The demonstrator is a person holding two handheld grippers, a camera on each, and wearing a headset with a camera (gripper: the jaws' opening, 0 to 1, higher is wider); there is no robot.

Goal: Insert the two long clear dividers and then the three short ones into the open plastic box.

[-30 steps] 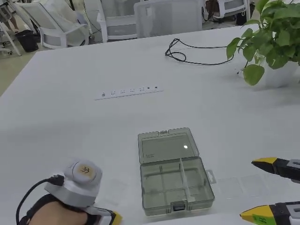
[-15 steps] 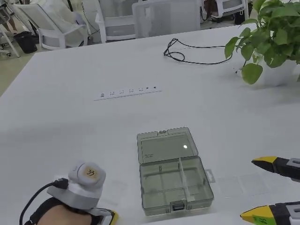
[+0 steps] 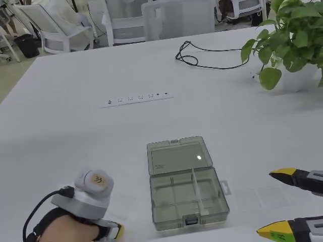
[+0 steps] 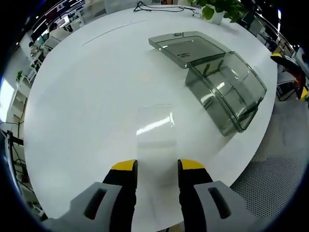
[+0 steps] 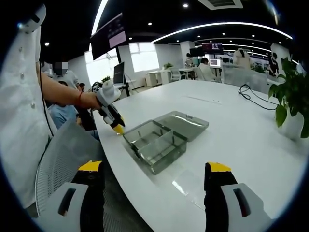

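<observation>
Centrally, smoky translucent plastic box (image 3: 187,196) on glossy white table (image 3: 75,116), rectangular, lid flat behind, clear partitions upright inside. Flat clear dividers (image 3: 258,197) just right of it. Another clear divider (image 4: 155,124) before left gripper (image 4: 157,166), yellow-tipped jaws apart, empty. Right gripper (image 5: 154,169) spread wide, holding nothing. Orange mark on round white cap (image 3: 94,181), unreadable.

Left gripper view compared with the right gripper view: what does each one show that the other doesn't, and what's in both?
Left gripper view: a clear divider lying flat on the table, just ahead of the left gripper's open jaws.
Right gripper view: a person's white sleeve and wall screens, beyond the right gripper's open jaws.
Both: the open plastic box, the potted plant and the black cable.
</observation>
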